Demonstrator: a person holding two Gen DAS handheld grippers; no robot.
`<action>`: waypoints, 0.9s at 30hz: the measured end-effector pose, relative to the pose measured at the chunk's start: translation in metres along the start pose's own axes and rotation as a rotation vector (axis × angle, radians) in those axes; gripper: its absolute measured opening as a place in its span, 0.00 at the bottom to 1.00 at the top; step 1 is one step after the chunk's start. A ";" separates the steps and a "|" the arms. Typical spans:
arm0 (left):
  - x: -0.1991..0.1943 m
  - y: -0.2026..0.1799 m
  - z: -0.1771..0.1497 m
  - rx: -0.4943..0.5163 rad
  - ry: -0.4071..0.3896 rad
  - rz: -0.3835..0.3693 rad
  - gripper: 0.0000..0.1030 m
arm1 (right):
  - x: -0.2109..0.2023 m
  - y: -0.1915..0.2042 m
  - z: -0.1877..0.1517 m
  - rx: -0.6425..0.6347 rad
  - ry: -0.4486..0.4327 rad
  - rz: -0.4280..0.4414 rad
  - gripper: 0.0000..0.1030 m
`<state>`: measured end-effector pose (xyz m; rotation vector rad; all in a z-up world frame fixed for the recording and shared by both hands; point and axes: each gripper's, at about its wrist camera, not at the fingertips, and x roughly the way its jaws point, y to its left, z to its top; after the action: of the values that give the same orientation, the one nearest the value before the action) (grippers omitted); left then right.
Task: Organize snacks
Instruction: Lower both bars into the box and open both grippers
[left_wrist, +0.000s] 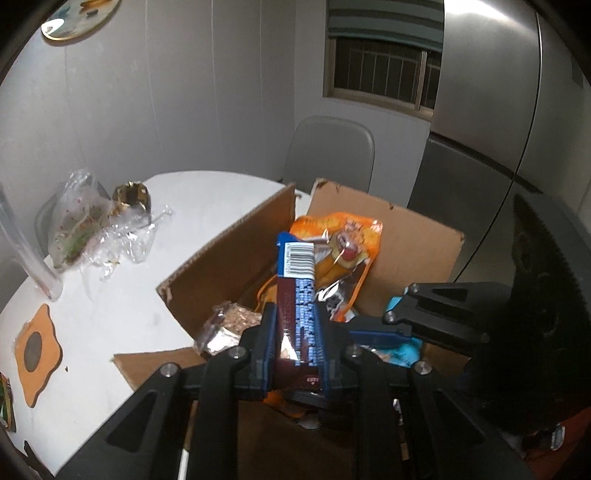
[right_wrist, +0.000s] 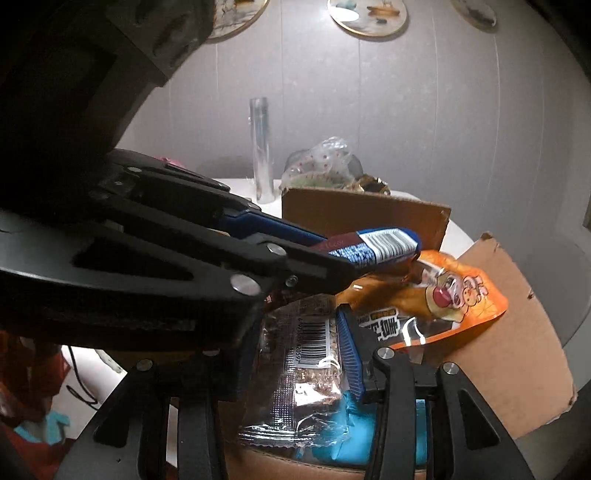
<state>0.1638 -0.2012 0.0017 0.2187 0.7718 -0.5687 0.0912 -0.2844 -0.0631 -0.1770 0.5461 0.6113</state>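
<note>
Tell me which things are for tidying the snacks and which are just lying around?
For the job: cardboard box, orange snack bag, blue snack bar, clear snack pack.
Just lying about: crumpled plastic bag, orange coaster, shiny tube, chair.

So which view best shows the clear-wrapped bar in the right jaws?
The right wrist view: the clear-wrapped bar fills the centre, barcode readable, between the right gripper's jaws. The left wrist view shows only its end beside the cardboard box.

A home dining corner: white table, chair, wall plates (decorative).
</note>
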 end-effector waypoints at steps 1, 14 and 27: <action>0.003 0.000 0.000 0.001 0.007 0.002 0.16 | 0.001 0.000 -0.001 -0.001 0.003 0.000 0.37; -0.001 0.000 -0.005 0.009 -0.005 0.015 0.39 | 0.004 -0.002 0.000 -0.004 0.007 -0.025 0.48; -0.039 -0.004 -0.010 0.024 -0.097 0.044 0.75 | -0.020 -0.004 0.010 -0.001 -0.041 -0.080 0.58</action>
<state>0.1327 -0.1850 0.0223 0.2281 0.6651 -0.5435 0.0844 -0.2946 -0.0436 -0.1854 0.4964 0.5367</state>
